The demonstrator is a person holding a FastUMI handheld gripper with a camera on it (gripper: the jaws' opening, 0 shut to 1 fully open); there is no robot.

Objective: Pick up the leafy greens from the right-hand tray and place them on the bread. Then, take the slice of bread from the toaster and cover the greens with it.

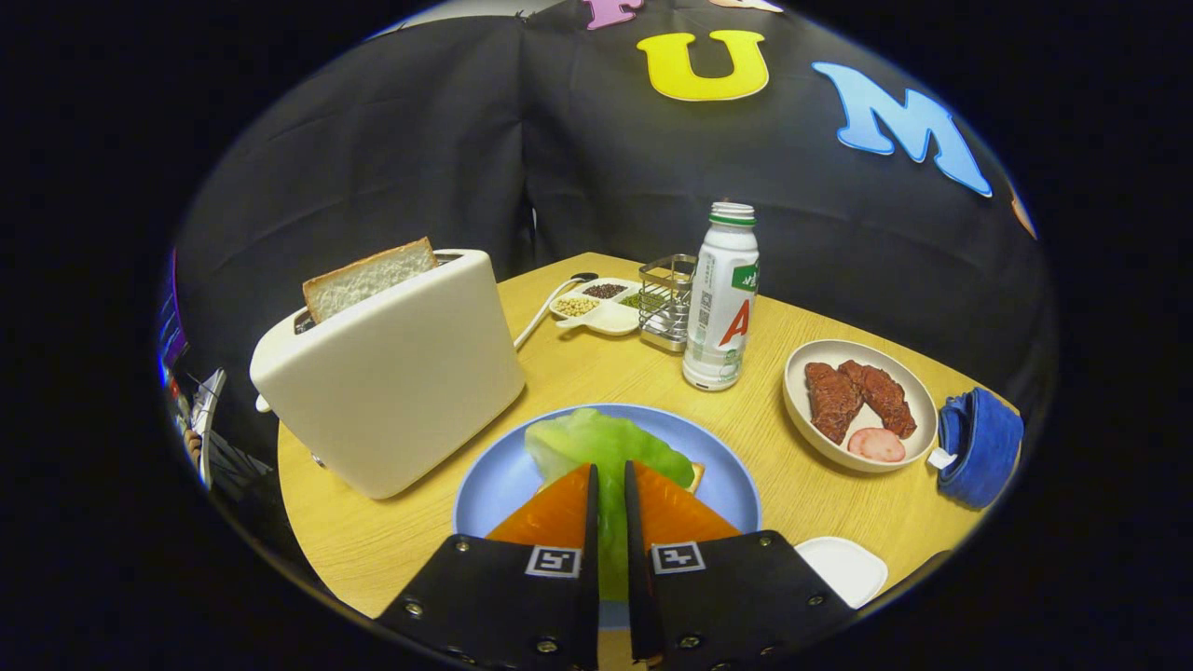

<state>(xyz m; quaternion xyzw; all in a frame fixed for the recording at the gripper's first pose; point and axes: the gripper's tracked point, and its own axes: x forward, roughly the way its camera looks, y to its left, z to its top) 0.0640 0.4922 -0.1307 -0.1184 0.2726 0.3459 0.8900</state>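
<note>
Although label lines are used below, the order runs from the largest thing to the smallest.

Table (578,373): a round wooden top is seen, on which everything stands.
Toaster (391,373): a cream body is placed left of the fingers and beyond them, with its cord led off toward the far side.
Blue plate (727,485): it is set just ahead of the fingers, beside the toaster's base.
Gripper (608,480): its orange fingers (559,513) are brought nearly together, with only a narrow slot left; the greens are seen through that slot, but whether they are pinched cannot be told.
Leafy greens (596,443): they are laid on the blue plate, over the bread, running from the fingertips outward.
Meat plate (918,401): a cream dish is placed to the right, holding two dark meat pieces and a pink slice.
Bottle (720,298): it is stood upright beyond the blue plate.
Blue cloth (979,447): it is bunched just beside the meat plate.
Bread slice (368,278): it is held upright in the toaster slot.
Wire rack (666,303): it is set just left of the bottle.
Seed tray (601,303): it is placed left of the rack.
Bread (695,476): only a corner is shown under the greens.
</note>
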